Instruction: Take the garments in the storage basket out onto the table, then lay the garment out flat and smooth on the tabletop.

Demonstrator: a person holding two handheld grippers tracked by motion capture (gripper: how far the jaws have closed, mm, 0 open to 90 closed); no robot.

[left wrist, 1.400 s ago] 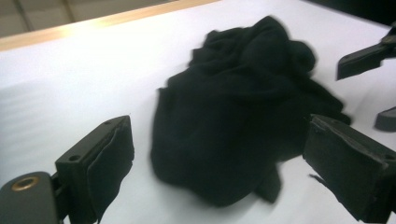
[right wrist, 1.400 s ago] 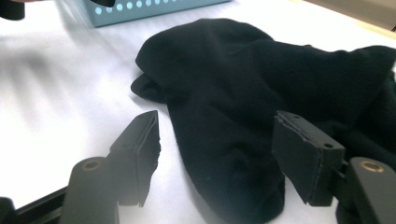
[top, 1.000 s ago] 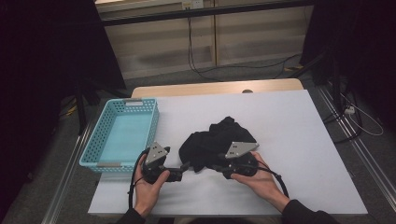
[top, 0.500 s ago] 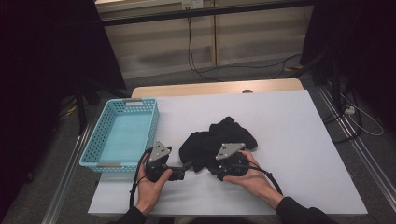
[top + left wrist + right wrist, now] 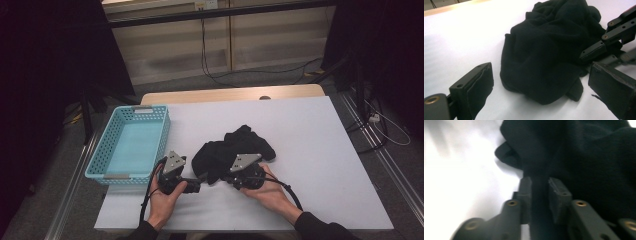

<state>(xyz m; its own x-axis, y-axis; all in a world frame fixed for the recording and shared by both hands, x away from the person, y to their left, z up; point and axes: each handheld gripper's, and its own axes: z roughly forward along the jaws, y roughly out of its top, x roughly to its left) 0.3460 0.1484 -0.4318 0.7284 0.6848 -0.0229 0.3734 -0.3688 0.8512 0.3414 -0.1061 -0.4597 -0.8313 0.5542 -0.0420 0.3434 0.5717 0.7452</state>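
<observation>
In the high view, the black garment [image 5: 232,152] lay crumpled at the lower middle of the frame on the white bench [image 5: 310,150], well right of the blue basket [image 5: 131,145], which sat at the left edge. Compared with a second earlier, the right gripper [image 5: 231,176] had slid leftward along the cloth's near edge, and its jaws had just been closing. In the right gripper view they stood only narrowly apart with a dark fold [image 5: 539,185] of the garment between them; it was too dark there to tell whether the pads already pinched it. The left gripper [image 5: 541,97] had hardly shifted; its jaws stood wide open, with the cloth's near corner [image 5: 541,72] just ahead of them and untouched. The pinch at the hem looked nearly made, so a matching grip by the left seemed the next need.
</observation>
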